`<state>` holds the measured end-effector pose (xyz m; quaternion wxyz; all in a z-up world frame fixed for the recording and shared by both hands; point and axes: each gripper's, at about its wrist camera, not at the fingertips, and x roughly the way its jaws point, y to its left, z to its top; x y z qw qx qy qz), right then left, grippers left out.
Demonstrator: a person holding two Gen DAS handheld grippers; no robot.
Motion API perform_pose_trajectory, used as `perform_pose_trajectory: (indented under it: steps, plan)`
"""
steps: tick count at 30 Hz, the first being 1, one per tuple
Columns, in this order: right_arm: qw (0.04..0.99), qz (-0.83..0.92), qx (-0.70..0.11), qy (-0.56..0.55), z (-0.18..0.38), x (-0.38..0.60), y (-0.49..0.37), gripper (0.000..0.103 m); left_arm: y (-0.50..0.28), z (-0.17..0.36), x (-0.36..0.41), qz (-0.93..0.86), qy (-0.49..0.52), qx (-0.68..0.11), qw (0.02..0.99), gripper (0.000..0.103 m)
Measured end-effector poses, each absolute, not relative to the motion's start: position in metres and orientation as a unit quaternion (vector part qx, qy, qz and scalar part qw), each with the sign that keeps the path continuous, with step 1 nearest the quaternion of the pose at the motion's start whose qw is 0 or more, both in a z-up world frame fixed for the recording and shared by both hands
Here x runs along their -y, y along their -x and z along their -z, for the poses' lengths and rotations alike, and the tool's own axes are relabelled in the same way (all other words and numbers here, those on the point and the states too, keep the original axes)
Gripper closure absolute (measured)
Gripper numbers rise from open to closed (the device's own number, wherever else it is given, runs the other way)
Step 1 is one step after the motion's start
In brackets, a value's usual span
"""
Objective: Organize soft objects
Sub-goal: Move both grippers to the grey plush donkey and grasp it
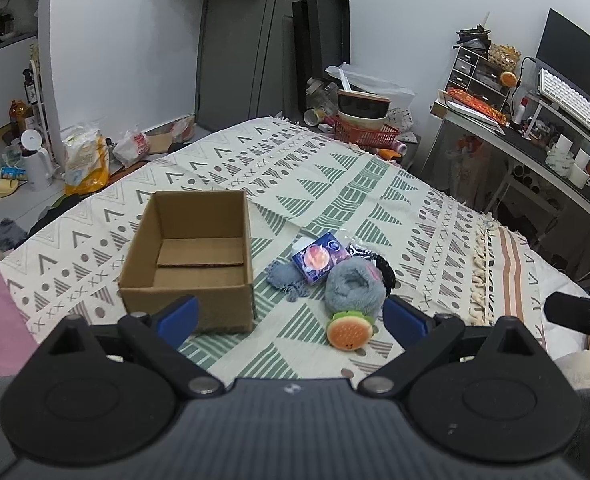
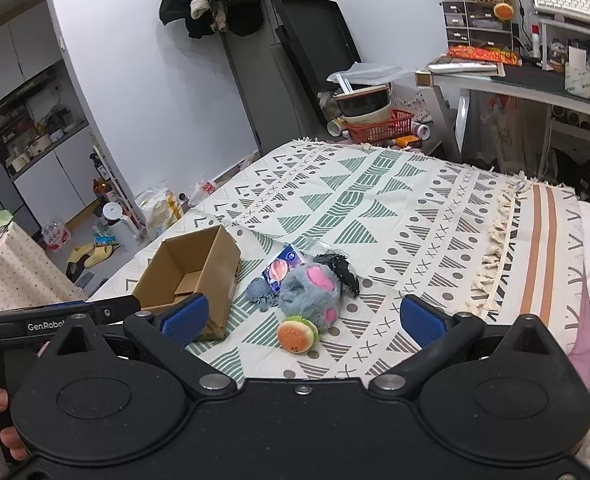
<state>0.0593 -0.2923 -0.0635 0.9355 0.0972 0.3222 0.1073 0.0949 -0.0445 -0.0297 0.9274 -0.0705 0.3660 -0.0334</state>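
An open, empty cardboard box [image 1: 199, 256] sits on the patterned bed cover; it also shows in the right wrist view [image 2: 193, 276]. To its right lies a pile of soft things: a grey plush slipper [image 1: 355, 286] [image 2: 311, 290], a burger plush [image 1: 350, 331] [image 2: 298, 336], a blue tissue pack [image 1: 319, 258] [image 2: 282, 267], a blue-grey knitted piece [image 1: 285, 278] [image 2: 259, 292] and a black item [image 1: 383, 266] [image 2: 341, 268]. My left gripper [image 1: 291, 314] is open and empty, short of the pile. My right gripper [image 2: 305, 318] is open and empty, just short of the burger.
The bed cover [image 1: 335, 184] has a tasselled edge [image 1: 481, 264] on the right. A red basket with bowls [image 1: 365, 126] stands beyond the far bed edge. A cluttered desk [image 1: 543, 136] is at the right. Bags and shoes lie on the floor at left [image 1: 83, 160].
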Motion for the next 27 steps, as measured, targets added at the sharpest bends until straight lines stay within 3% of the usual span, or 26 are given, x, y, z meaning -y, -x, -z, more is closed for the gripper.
perform_pose_trajectory:
  steps: [5,7,10,17,20,25,27]
  plan:
    - [0.932,-0.112,-0.327,-0.108,0.075,0.299,-0.078,0.002,-0.109,0.035,0.052,0.031,0.067,-0.362,0.929,0.005]
    - [0.929,-0.116,-0.332,-0.114,0.081,0.300,-0.087,0.008,-0.116,0.038,0.054,0.033,0.068,-0.361,0.930,0.007]
    - [0.922,-0.121,-0.345,-0.126,0.089,0.303,-0.101,0.019,-0.127,0.044,0.058,0.038,0.074,-0.367,0.927,0.015]
    - [0.906,-0.133,-0.372,-0.149,0.099,0.303,-0.135,0.023,-0.154,0.059,0.067,0.051,0.076,-0.391,0.916,0.031]
    - [0.901,-0.137,-0.383,-0.149,0.103,0.299,-0.152,0.031,-0.166,0.067,0.070,0.055,0.080,-0.404,0.910,0.040]
    - [0.894,-0.147,-0.387,-0.172,0.119,0.299,-0.174,0.033,-0.185,0.084,0.075,0.062,0.088,-0.420,0.901,0.048]
    - [0.891,-0.151,-0.386,-0.185,0.130,0.300,-0.180,0.040,-0.192,0.091,0.076,0.065,0.089,-0.426,0.898,0.053]
